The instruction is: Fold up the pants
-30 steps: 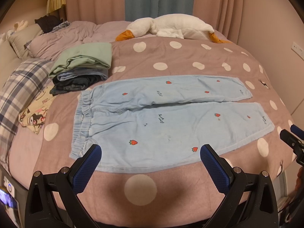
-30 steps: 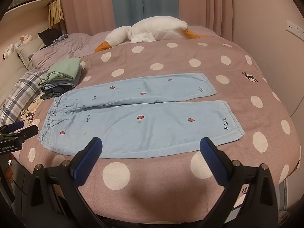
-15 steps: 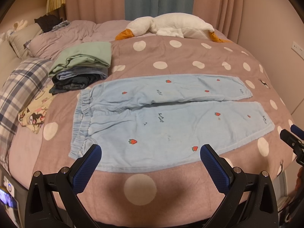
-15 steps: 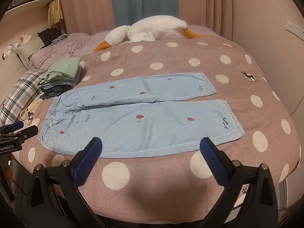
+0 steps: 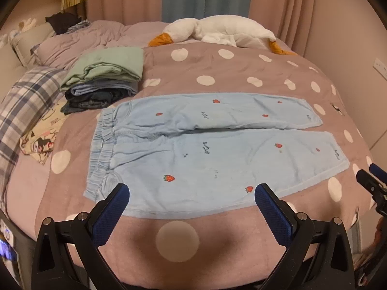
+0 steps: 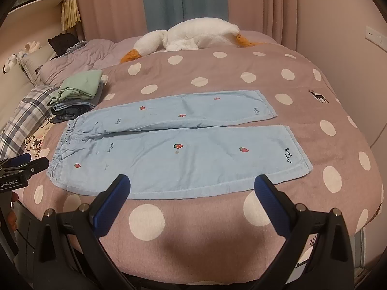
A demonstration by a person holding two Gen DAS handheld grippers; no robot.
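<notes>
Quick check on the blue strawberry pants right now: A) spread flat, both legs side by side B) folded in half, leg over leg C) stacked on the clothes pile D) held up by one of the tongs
A: the light-blue pants lie spread flat on the polka-dot blanket, legs side by side, waistband towards the folded clothes pile; both the left tongs and the right tongs are open and empty.

Dim, warm indoor light, pinkish cast overall. Soft dark shadow on the bedspread (image 5: pixel 217 249) directly below each camera, between the fingers. No glare. Strong fisheye bowing; black vignette in all corners. Centre sharp; edges soft, with the wall socket (image 6: pixel 375 38) slightly blurred.
</notes>
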